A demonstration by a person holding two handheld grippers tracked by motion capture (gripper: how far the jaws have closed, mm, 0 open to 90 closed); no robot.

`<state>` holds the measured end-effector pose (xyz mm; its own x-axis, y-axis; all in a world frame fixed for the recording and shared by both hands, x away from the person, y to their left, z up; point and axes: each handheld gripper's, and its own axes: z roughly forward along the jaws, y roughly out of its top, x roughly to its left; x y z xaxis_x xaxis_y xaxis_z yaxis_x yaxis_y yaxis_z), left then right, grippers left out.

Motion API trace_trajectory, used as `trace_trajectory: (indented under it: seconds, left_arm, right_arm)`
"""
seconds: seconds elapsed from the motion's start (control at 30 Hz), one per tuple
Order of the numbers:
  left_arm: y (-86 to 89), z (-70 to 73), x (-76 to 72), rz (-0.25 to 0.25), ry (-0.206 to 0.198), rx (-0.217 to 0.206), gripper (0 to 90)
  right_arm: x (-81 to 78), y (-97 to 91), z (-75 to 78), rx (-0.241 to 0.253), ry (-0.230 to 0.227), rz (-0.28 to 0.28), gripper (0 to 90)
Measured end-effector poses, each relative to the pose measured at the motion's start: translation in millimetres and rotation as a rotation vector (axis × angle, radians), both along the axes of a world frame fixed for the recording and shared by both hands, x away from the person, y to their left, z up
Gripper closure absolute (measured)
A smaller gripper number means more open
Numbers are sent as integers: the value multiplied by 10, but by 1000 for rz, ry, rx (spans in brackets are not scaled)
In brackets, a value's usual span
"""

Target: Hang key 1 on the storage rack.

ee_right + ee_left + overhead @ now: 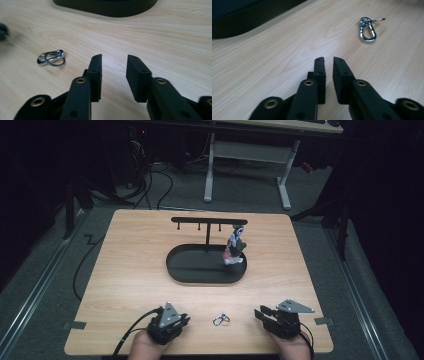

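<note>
Lying on the wooden table (125, 270) at lower centre of the high view, between the two hands: a silver carabiner (221, 320) with a key ring attached, touched by neither gripper. Seen again in the left gripper view at upper right, carabiner (367, 31) flat on the wood, ring end pointing away. Seen in the right gripper view at middle left, carabiner (51, 57) just left of the jaws and ahead of them.

Resting at lower left of the high view: left gripper (172, 322), held in a hand (145, 347). In its own view, left gripper (329, 67) with jaws drawn nearly together, a thin slit between the pads, nothing caught there.

Resting at lower right of the high view: right gripper (265, 312), pointing left toward the carabiner. In its own view, right gripper (114, 68) with jaws parted by a clear gap, bare wood between them.

Standing at centre of the high view: black oval tray (190, 270) with a T-shaped hook stand (207, 222), a small figure keychain (235, 247) hanging at its right end.
</note>
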<state>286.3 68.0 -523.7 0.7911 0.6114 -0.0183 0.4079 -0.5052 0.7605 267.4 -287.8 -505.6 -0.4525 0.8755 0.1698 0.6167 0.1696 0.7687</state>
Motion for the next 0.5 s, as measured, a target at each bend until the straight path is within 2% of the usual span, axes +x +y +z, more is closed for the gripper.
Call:
trace_trajectory:
  seconds: [0.03,0.07,0.1,0.13,0.2,0.23,0.33,0.4,0.43,0.47,0.5]
  left_arm:
    - [-184,-44,26,-15,22,6,850]
    - [-184,-44,26,-15,22,6,854]
    - [-307,-64,31,-27,25,10,854]
    - [-417,-63,31,-41,26,9,863]
    - [-560,-55,34,-64,30,15,863]
    - [-710,-42,28,-93,25,31,863]
    - [-908,-33,49,-124,17,46,861]
    - [-1038,-33,83,-136,18,42,860]
    - [-1038,-33,83,-136,18,42,859]
    - [-1164,-36,127,-148,17,35,857]
    - [-1203,-37,140,-150,15,34,855]
  right_arm:
    - [-6,-47,-28,2,3,5,690]
    - [-6,-47,-28,2,3,5,690]
    - [-7,-56,-29,13,13,0,689]
    - [7,-99,-13,46,7,-5,687]
    - [3,-104,-5,51,5,-6,686]
    - [-6,-109,1,52,-1,1,681]
    - [-14,-103,6,48,0,11,676]
    - [-10,-101,11,50,-1,8,673]
    - [-10,-101,11,50,-1,8,673]
    - [0,-114,9,52,-2,1,666]
    - [2,-121,5,52,-5,-1,665]
